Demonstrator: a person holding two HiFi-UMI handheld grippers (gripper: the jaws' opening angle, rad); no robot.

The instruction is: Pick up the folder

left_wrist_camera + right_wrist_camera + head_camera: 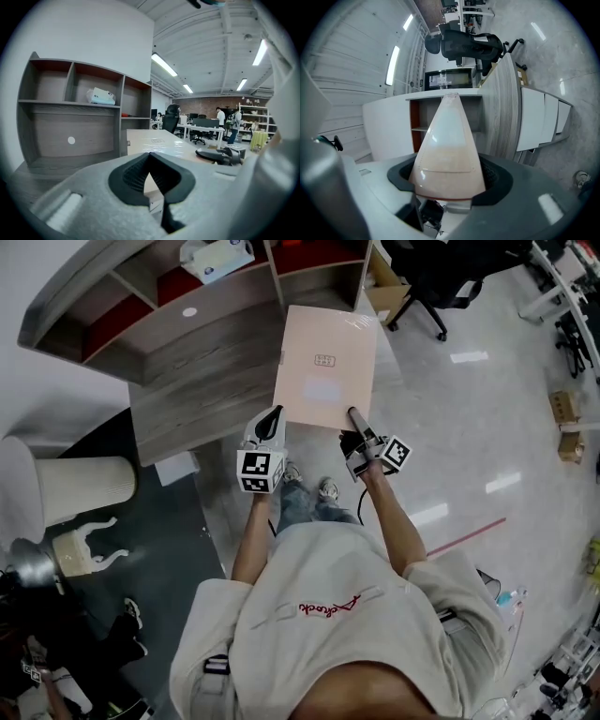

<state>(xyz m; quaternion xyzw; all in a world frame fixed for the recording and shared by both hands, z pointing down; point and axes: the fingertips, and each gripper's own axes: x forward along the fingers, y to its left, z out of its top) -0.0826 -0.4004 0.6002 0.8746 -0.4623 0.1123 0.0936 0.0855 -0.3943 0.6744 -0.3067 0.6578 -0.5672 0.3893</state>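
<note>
With left gripper (274, 414) and right gripper (355, 414) jaws clamped on the folder's (325, 362) near corners, lift both evenly above the bench (192, 371)

Left gripper (151, 174): dark pads pinch the near corner of the folder (161, 139); a pale wedge of it shows between them. Folder runs away flat and glossy. Right gripper (220, 155) sits at its right edge. Left side: grey shelf unit (56, 136), white pack (100, 96) in the upper middle compartment, small red item (125, 114) in the next compartment right, white dot (71, 140) on the back panel. Background: black chair (171, 123), desks (201, 128), two people (220, 117) standing, strip lights (164, 64) lit.
</note>
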